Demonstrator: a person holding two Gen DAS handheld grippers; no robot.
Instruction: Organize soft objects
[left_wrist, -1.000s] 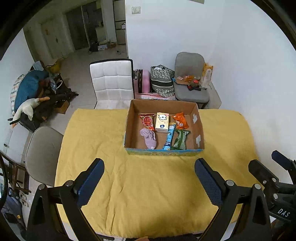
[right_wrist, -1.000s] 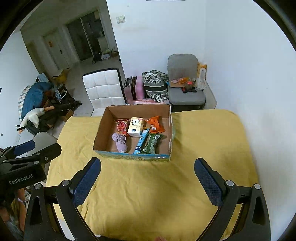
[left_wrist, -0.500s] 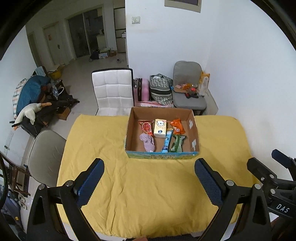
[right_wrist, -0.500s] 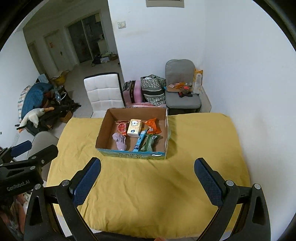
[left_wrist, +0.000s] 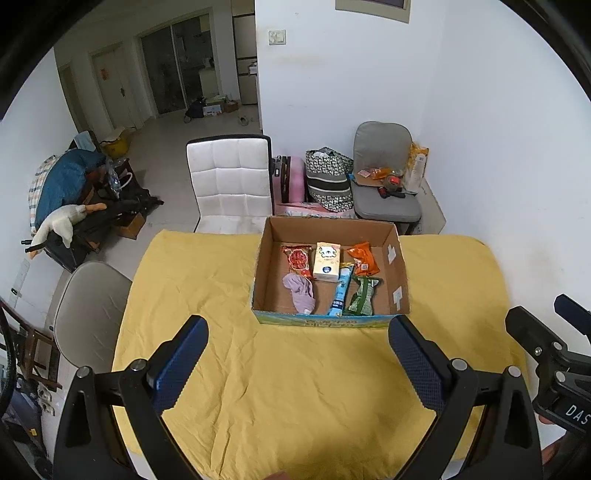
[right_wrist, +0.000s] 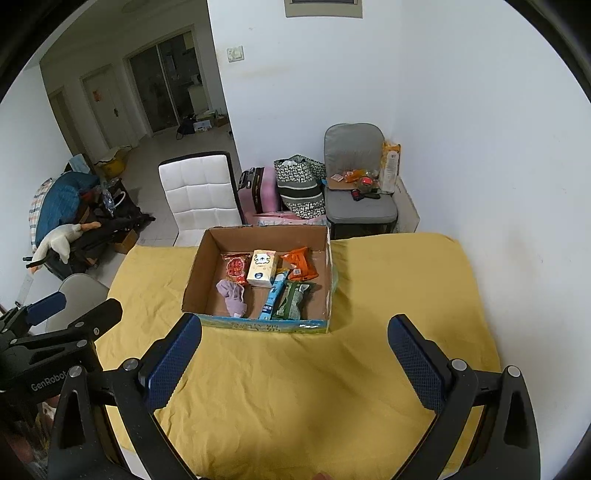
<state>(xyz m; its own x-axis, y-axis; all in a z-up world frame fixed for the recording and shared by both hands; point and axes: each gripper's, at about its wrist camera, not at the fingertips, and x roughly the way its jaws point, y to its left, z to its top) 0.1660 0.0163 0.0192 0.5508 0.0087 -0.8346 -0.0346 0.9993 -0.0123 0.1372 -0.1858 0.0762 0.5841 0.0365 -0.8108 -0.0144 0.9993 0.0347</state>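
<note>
Yellow tablecloth (left_wrist: 295, 387) lies bare between both spread tongs, left (left_wrist: 297, 354) and right (right_wrist: 293, 354), and the cardboard box (left_wrist: 400, 280).

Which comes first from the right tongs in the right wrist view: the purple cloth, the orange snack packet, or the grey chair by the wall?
1. Purple crumpled cloth: front left of the cardboard box, nearest the right tongs.
2. Orange snack packet: back right of the box.
3. Grey cushioned chair: beyond the table, against the wall, farthest.

Print on the box's (left_wrist: 397, 277) packets (left_wrist: 364, 295) seems too small to read.
</note>
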